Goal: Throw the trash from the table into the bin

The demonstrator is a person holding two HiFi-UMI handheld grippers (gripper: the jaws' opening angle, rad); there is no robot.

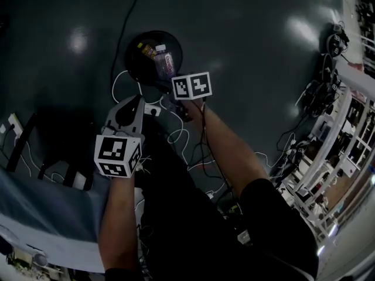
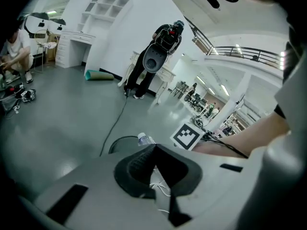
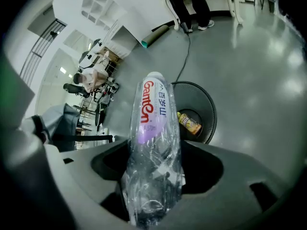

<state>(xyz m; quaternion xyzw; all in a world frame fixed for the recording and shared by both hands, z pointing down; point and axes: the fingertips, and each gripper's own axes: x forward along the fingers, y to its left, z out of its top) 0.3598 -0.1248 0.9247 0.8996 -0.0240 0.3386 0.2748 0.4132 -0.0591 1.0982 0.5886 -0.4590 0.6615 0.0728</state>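
**Crushed bottle is hanging over the bin in a wide grip**

The right gripper (image 3: 156,146) is holding a clear plastic bottle (image 3: 152,111) by its lower half. Its jaws are standing wide, one on each side of the crumpled body. The bottle's far end, past the purple label, is pointing down toward the black bin (image 3: 209,110) on the floor. In the head view the bottle is sitting right over the bin's mouth. A small yellow-labelled bottle (image 3: 189,122) is already lying inside.

The bottle is looking empty and dented, so it is probably very light and soft. Thin walls like these are likely giving under the pads rather than pushing back, and the smooth plastic could be slipping. The firmer spots to take hold of are likely near the base or the shoulder. With so little weight, it should be falling slowly and may be bouncing off the rim.

The left gripper (image 2: 154,150) is idling beside it, its jaws meeting at the tips with nothing between them.
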